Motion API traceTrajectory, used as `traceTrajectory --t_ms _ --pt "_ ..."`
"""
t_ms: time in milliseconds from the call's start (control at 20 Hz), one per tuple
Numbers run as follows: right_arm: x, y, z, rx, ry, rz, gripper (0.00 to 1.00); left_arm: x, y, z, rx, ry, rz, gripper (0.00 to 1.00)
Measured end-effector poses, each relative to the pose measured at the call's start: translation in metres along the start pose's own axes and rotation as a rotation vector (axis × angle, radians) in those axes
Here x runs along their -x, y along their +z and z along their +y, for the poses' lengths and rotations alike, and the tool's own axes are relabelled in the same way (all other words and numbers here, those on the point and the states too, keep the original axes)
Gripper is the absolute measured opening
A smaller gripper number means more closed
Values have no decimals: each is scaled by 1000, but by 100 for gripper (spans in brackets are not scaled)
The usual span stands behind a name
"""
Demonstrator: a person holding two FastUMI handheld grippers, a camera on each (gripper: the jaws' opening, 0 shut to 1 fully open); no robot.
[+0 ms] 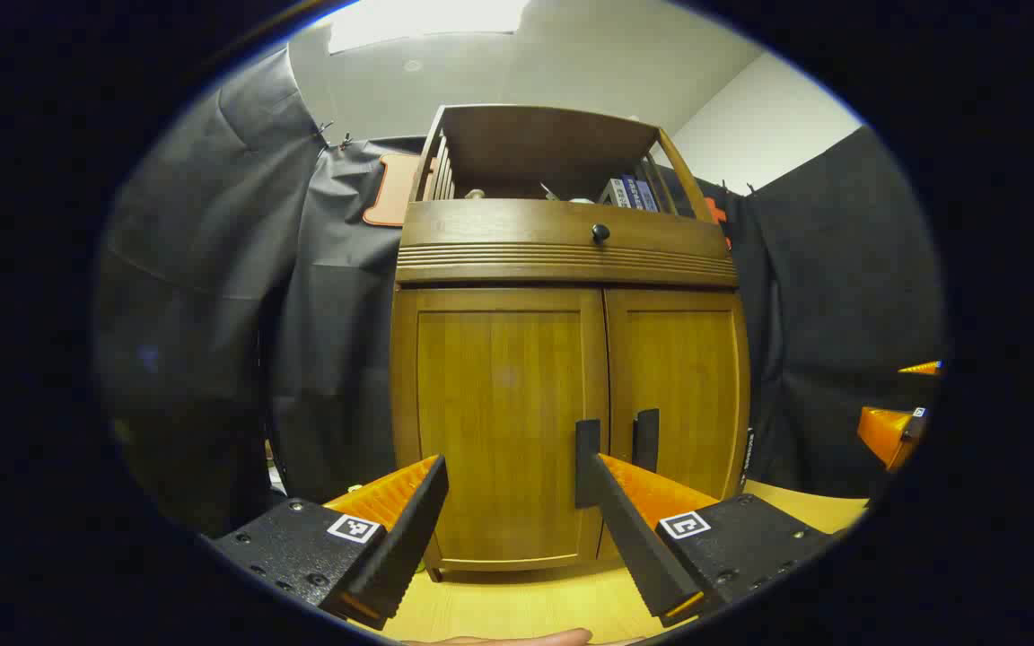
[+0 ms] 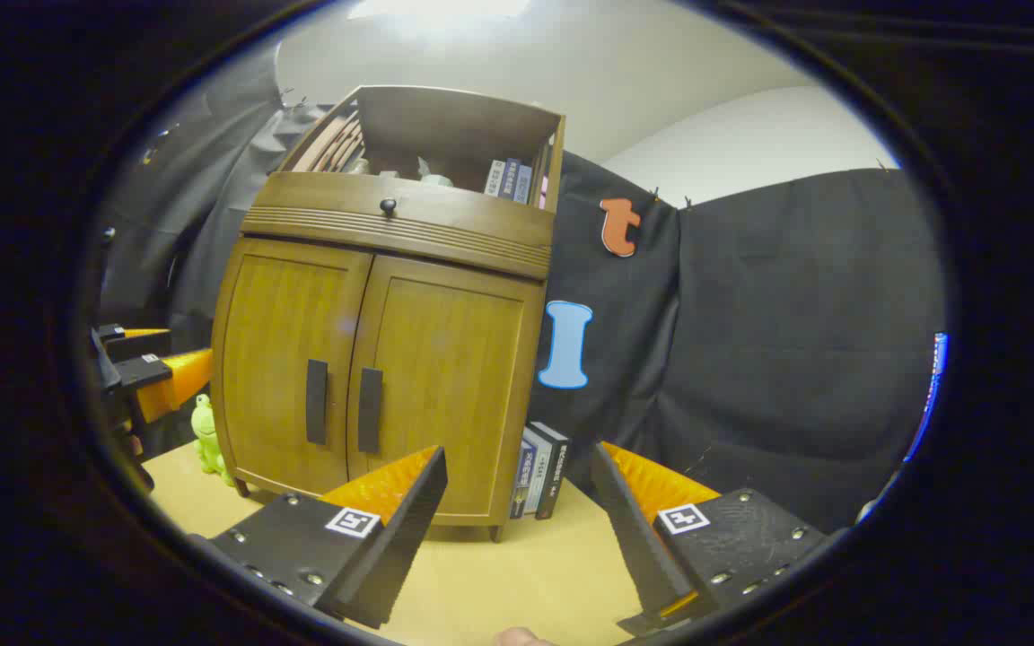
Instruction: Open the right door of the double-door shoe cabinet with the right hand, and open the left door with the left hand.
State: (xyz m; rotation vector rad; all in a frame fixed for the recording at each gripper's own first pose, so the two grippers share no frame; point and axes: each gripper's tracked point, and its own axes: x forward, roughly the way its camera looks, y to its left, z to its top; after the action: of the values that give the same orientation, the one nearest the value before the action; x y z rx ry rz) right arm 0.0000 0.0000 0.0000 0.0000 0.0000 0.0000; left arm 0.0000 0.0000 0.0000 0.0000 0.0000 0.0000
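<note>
Black cloth walls back a pale wood tabletop [image 2: 499, 574] w/ the shoe cabinet [image 2: 391, 305] standing toward its rear edge, both doors closed. Cabinet: warm brown grained wood, ribbed band under a drawer w/ round dark knob [image 1: 600, 232], open shelf on top. Left door [image 1: 499, 422] & right door [image 1: 683, 395] are flat panels w/ black bar handles [image 2: 342, 405] side by side at the centre seam. Left gripper [image 1: 512, 484] spread wide, holding nothing, facing the left door. Right gripper [image 2: 517, 489] also spread, empty, angled past the cabinet's right side. Small green figure [image 2: 205, 435], maybe a frog, beside the cabinet's left foot. Boxes [image 2: 539, 471] lean at its right.
</note>
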Motion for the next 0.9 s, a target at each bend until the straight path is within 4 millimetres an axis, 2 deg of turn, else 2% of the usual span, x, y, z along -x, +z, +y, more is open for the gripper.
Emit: traceTrajectory --t_ms 250,900 --pt "-3 -1 10 16 -6 -3 96 -2 2 13 37 6 18 99" --pt "0 4 9 -31 -9 -9 96 -4 -4 10 26 -37 40 99"
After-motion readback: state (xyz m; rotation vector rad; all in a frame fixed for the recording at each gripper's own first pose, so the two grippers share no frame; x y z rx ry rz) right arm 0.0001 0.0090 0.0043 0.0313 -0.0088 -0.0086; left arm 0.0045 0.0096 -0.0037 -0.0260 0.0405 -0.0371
